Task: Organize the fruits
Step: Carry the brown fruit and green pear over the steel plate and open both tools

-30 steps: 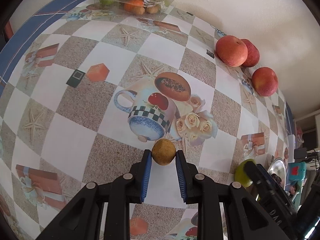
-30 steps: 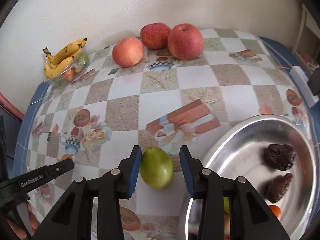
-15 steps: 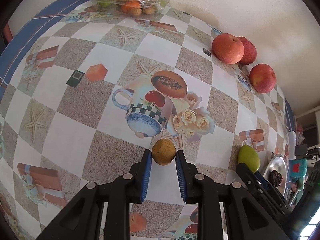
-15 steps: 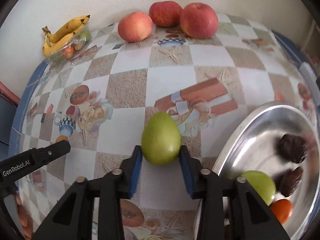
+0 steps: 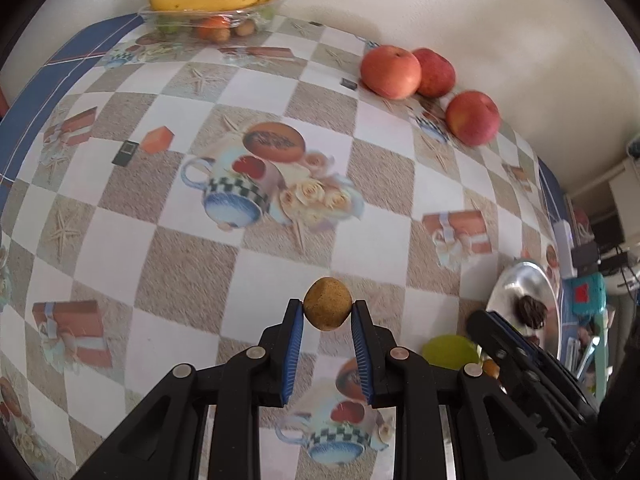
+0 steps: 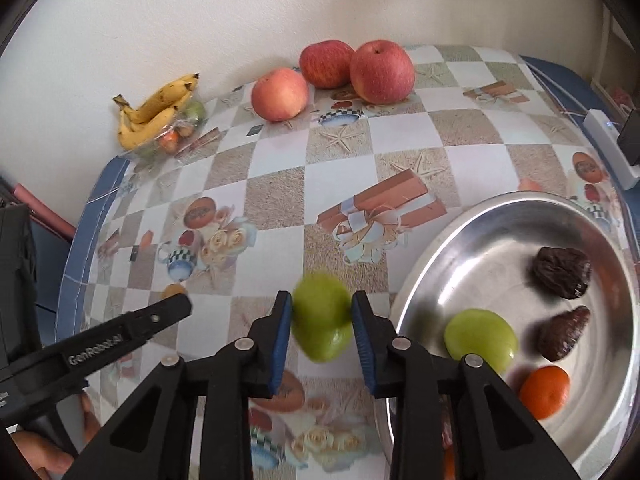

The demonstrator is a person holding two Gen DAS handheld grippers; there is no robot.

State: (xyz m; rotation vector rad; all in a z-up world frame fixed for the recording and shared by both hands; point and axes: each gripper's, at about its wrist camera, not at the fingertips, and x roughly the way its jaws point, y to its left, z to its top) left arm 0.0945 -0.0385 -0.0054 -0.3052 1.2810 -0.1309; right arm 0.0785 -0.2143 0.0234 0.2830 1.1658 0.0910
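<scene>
My left gripper (image 5: 327, 309) is shut on a small round brown fruit (image 5: 328, 309) and holds it above the checked tablecloth. In the right wrist view, my right gripper (image 6: 321, 300) is shut on a green fruit (image 6: 320, 328), lifted off the cloth just left of the metal bowl (image 6: 420, 264). The bowl holds another green fruit (image 6: 480, 338), an orange one (image 6: 546, 392) and two dark wrinkled ones (image 6: 562, 266). The left gripper's finger (image 6: 160, 316) shows at the left of this view. In the left wrist view the held green fruit (image 5: 448, 352) peeks out at the lower right.
Three red apples (image 6: 280, 94) (image 6: 326, 63) (image 6: 382, 72) sit along the back wall. Bananas (image 6: 156, 114) lie on a clear tray of small fruits at the back left corner. A white box (image 6: 608, 148) stands near the right edge. A hand (image 6: 40, 456) shows bottom left.
The right gripper closed on the green fruit and lifted it off the cloth, toward the bowl. The left gripper rose and shifted with the brown fruit still held.
</scene>
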